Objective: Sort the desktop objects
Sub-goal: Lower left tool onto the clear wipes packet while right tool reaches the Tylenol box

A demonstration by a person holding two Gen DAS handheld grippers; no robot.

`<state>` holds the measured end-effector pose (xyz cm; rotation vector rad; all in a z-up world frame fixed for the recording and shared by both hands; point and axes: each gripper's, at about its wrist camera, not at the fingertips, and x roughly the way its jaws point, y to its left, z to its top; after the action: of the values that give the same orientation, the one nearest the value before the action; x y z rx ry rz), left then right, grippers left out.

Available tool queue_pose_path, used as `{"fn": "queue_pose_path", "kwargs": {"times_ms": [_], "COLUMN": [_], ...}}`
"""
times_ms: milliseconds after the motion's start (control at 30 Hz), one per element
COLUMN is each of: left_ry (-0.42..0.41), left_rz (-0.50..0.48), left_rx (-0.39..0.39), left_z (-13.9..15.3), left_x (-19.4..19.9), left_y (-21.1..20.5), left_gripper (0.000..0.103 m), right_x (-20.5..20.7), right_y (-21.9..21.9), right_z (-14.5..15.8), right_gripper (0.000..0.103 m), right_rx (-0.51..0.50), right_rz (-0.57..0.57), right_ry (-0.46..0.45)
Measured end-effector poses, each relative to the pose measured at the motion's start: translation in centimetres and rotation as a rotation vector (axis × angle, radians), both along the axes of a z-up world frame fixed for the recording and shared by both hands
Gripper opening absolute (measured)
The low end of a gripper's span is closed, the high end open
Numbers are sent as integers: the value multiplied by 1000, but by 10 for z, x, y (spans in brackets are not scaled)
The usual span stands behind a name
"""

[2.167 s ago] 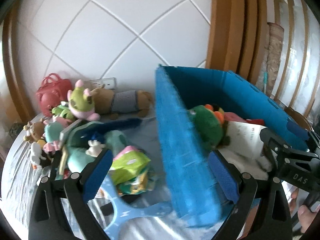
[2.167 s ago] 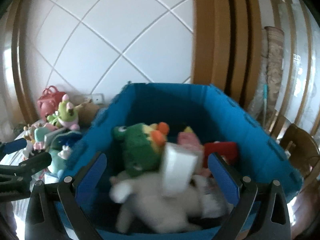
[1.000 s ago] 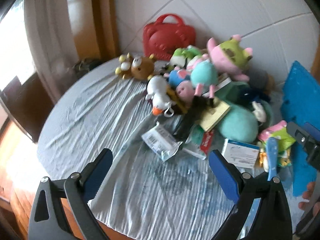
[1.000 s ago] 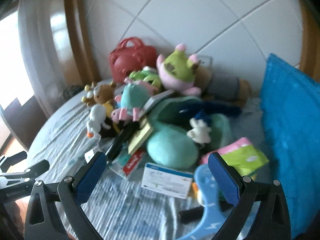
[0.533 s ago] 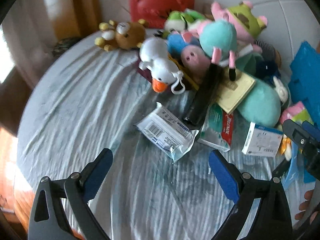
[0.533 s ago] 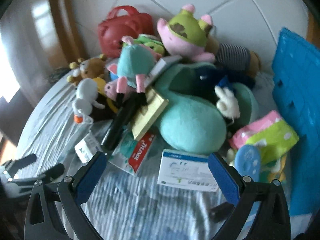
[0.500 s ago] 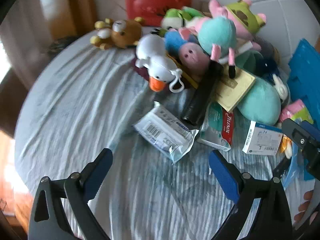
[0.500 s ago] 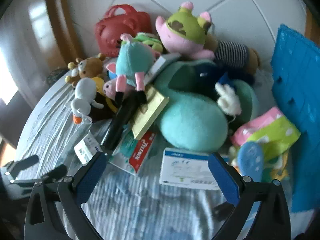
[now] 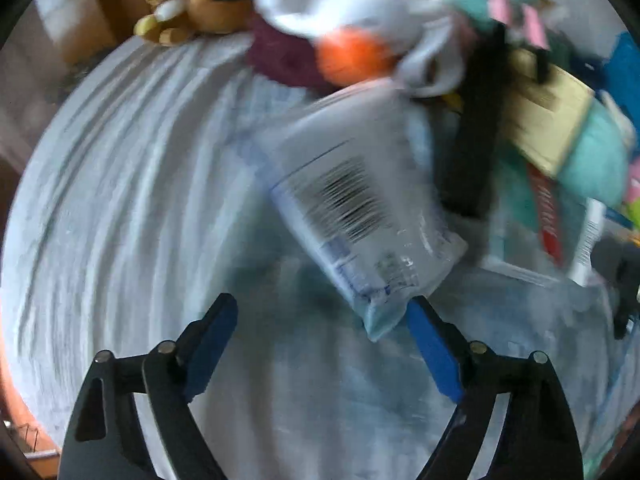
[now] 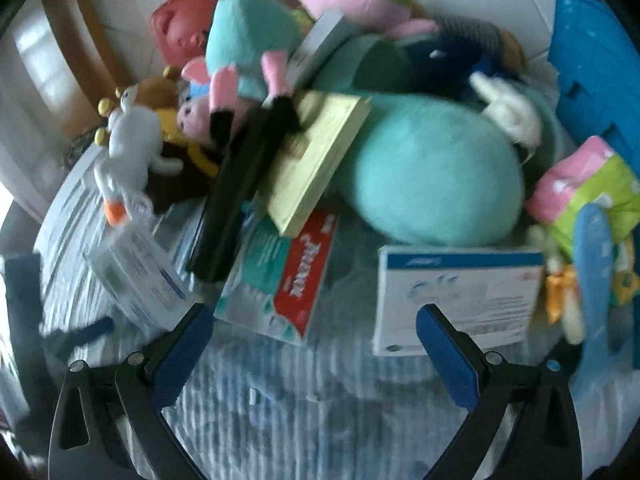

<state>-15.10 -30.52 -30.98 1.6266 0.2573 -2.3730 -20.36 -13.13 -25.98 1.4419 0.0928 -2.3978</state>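
A clear plastic packet with a barcode (image 9: 352, 208) lies on the striped tablecloth (image 9: 120, 200). My left gripper (image 9: 320, 320) points down just in front of it with its jaws closing; the packet's lower corner sits just inside the right finger (image 9: 432, 344), and the pads do not press on it. The same packet (image 10: 136, 276) shows at the left of the right wrist view. My right gripper (image 10: 312, 320) is open over the cloth, between a Tylenol packet (image 10: 280, 276) and a white box with a blue stripe (image 10: 456, 292). Nothing is between its pads.
Behind lies a heap: white duck plush (image 10: 128, 148), black oblong case (image 10: 236, 184), yellow book (image 10: 320, 152), big teal plush (image 10: 432, 176), brown bear (image 9: 216, 4), red bag (image 10: 180, 28), tissue pack (image 10: 584, 184). A blue bin (image 10: 592, 60) stands at the right.
Both grippers have sunk toward the table and closer to the heap. The left jaws have narrowed, and the barcode packet now fills the left view.
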Motion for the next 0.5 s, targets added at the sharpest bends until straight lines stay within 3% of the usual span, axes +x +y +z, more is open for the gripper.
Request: {"fn": "queue_pose_path", "kwargs": {"times_ms": [100, 167, 300, 400, 500], "left_ry": [-2, 11, 79, 100, 85], "left_rz": [49, 64, -8, -53, -79], "left_rx": [-41, -26, 5, -32, -50], "left_z": [4, 10, 29, 31, 22], "left_x": [0, 0, -1, -11, -27], "left_y": [-23, -31, -17, 0, 5], "left_gripper": [79, 79, 79, 85, 86], "right_x": [1, 3, 1, -2, -6], "right_y": [-12, -18, -26, -23, -18], "right_z": [-12, -16, -22, -22, -21], "right_gripper": [93, 79, 79, 79, 79], "right_rx": [-1, -5, -4, -8, -4], "right_rz": [25, 40, 44, 29, 10], "right_ry": [-21, -30, -41, -45, -40]}}
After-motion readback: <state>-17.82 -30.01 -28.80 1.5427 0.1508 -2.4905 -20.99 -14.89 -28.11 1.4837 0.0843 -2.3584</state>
